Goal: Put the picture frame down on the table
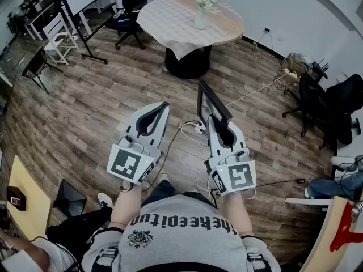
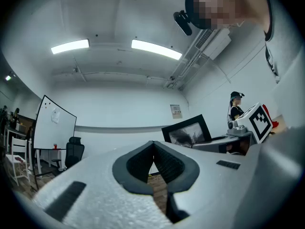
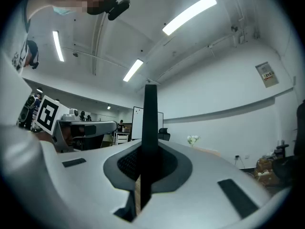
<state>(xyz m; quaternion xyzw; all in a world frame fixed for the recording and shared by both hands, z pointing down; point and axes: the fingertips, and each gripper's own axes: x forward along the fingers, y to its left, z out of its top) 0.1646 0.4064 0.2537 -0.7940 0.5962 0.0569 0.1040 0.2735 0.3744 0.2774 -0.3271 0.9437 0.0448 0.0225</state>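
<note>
Firmly, the right claw [image 3: 143, 163] pinches the thin black rectangular picture frame [image 1: 211, 102] by its lower edge, upright, likely for steady carrying, well short of the round cloth-covered surface [image 1: 229, 30]. The left claw [image 1: 163, 107] is pressed together, empty.

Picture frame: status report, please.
Right gripper shut on picture frame, held upright. Left gripper shut, empty. Round table ahead, not reached; vase on it, cable across floor.

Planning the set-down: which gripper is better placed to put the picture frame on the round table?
Right. The right gripper is shut on the picture frame; the left gripper is shut with nothing between its jaws. The round table stands ahead.
</note>
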